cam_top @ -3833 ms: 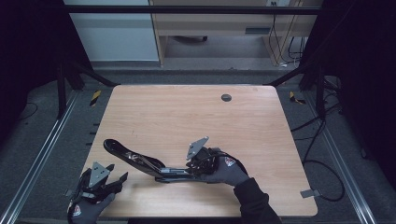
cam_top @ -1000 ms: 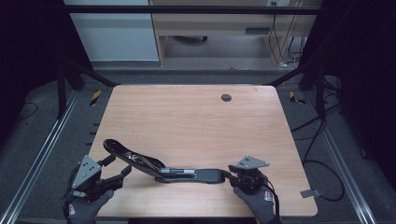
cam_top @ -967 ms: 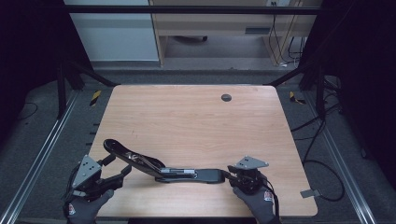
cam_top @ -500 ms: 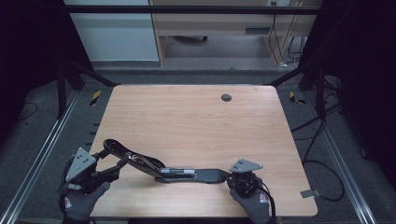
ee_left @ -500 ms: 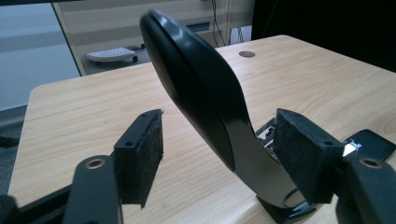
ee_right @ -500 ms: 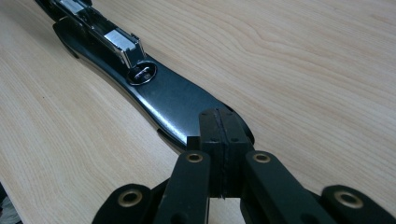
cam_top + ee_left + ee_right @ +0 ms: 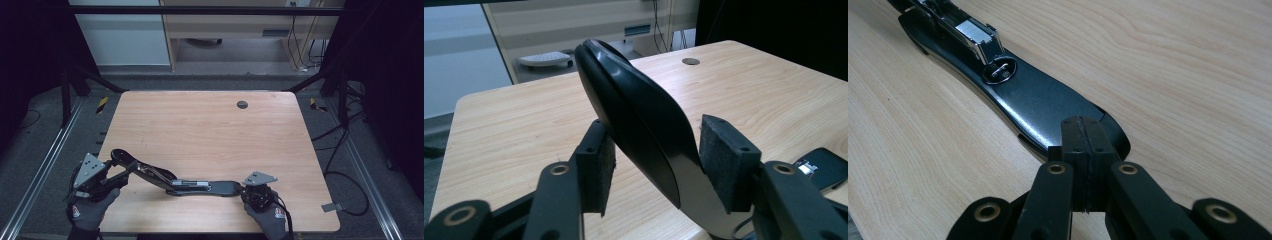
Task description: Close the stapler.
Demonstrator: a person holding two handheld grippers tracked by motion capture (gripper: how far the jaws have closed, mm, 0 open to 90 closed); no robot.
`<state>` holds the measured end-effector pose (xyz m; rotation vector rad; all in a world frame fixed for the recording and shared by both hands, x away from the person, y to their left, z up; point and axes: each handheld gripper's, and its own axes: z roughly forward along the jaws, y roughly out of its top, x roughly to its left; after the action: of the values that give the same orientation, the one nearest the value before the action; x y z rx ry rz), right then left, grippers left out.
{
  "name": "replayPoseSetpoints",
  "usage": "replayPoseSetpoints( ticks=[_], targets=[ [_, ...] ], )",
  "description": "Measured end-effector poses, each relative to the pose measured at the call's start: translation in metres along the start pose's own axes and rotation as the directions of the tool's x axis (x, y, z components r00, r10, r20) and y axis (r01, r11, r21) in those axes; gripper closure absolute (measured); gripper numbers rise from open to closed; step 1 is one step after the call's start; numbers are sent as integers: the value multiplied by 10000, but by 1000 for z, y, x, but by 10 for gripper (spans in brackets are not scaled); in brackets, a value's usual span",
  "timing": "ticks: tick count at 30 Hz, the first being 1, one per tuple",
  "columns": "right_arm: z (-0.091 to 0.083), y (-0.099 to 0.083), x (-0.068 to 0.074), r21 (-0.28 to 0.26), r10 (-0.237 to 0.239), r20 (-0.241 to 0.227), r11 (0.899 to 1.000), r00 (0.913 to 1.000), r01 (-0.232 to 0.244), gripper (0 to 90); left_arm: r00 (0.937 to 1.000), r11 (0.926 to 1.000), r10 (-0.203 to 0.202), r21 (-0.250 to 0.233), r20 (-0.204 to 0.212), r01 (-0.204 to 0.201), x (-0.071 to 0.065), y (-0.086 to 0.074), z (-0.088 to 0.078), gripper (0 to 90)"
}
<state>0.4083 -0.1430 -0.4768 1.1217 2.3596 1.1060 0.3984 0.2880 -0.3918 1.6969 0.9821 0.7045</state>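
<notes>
Stapler (image 7: 170, 180) opened out flat lies across the near part of the table (image 7: 210, 130) — its base arm runs from about 6 o'clock toward 5 o'clock, while its curved black top arm rises toward 8 o'clock.

Your left gripper (image 7: 107, 175) sits at 8 o'clock on the table. In the left gripper view the stapler's top arm (image 7: 634, 115) stands tilted between your two foam pads (image 7: 724, 160); the jaws have just been closing around it. The left pad looks to be against the arm, the right pad just beside its lower edge, so you cannot yet call it a firm squeeze — the arm is between the jaws, with a sliver of gap on one side.

Your right gripper (image 7: 247, 189) is at 5 o'clock, its grey plate on top. In the right gripper view its tips (image 7: 1083, 145) are pressed together, fully closed, and rest down on the rounded end of the stapler's base (image 7: 1048, 110). Just beyond them you see the round anvil (image 7: 999, 69) and the metal staple channel (image 7: 973, 32).

A dark round grommet (image 7: 242, 104) sits at 1 o'clock, well apart from everything.
</notes>
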Motion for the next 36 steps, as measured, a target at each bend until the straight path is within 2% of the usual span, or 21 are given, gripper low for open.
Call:
replayPoseSetpoints(
  ticks=[3, 9, 16, 20, 36],
  targets=[
    [6, -1, -1, 159, 168, -184, 9997, 9997, -165, 900, 9999, 9999, -101, -5, 29, 101, 1, 0, -1, 506],
    [13, -2, 0, 473, 215, -146, 9987, 9997, -208, 900, 9996, 9996, -280, -49, 28, 280, 0, 0, -1, 516],
    [15, -3, -1, 305, 233, -224, 9993, 9995, -226, 900, 9993, 9992, -385, -89, -8, 385, -2, 0, -1, 525],
    [16, -2, 0, 331, 135, -201, 9994, 9997, -129, 900, 9996, 9995, -299, -51, -1, 299, -3, 2, -2, 528],
    [17, -1, 1, 324, 262, -173, 9991, 9995, -256, 900, 9994, 9995, -312, -60, 176, 313, -12, 10, 0, 549]
  ],
)
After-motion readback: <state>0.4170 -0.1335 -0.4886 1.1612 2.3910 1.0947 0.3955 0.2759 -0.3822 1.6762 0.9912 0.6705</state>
